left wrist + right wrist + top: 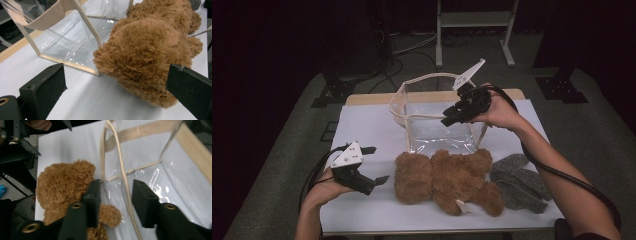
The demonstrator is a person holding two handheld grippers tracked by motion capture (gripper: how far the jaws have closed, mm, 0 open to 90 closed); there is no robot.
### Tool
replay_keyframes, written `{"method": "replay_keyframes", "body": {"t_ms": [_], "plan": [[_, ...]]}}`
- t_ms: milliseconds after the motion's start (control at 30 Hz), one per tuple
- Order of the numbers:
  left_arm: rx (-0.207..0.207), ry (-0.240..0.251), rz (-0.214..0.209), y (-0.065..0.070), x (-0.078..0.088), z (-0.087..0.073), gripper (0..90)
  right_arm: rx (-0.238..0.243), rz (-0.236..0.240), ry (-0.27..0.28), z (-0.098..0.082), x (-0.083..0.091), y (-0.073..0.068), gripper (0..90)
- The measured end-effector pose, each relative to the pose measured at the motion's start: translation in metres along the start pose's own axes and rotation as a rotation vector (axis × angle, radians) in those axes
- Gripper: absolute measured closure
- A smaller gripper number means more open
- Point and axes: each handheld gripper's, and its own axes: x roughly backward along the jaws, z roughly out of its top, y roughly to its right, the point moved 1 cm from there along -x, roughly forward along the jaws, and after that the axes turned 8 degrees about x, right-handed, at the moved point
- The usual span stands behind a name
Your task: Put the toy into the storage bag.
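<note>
On the white counter (372, 125), approx. centre, stands a clear plastic bag (437, 125) w/ beige trim, mouth open upward. Right gripper (451, 116) hangs over the bag's near-right top edge; its jaws stand partly apart, w/ the beige rim strap (125, 182) running up between them in the right gripper view. Pads not pressing on the strap, so nothing gripped. Brown teddy bear (447, 181) lies on its side just in front of the bag, head toward the person's left, touching the bag's bottom front edge in the left gripper view. Left gripper (377, 165) sits low at the counter's left, near the bear's head, jaws wide apart & empty, pointing at the head (140, 62). Grey woolly items (519, 182) lie right of the bear, touching its legs.
</note>
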Motion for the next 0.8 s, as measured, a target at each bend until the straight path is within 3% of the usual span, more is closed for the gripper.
{"method": "replay_keyframes", "body": {"t_ms": [200,367,500,667,800], "plan": [[-0.010,-0.001,0.003,0.000,0.001,0.000,2.0,0.038,-0.005,0.054,0.008,0.020,-0.014,45.2],[-0.003,-0.001,0.000,0.000,0.000,0.000,2.0,0.083,0.027,0.062,0.012,0.023,-0.035,38.0],[-0.004,-0.004,0.002,0.000,-0.001,-0.001,2.0,0.114,0.070,0.055,0.009,0.013,-0.054,34.0],[0.007,-0.002,0.004,-0.001,0.000,-0.002,2.0,0.136,0.119,0.014,-0.007,-0.011,-0.074,31.4],[0.009,-0.004,0.004,-0.002,-0.001,-0.003,2.0,0.130,0.147,-0.025,-0.022,-0.032,-0.081,29.3]]}}
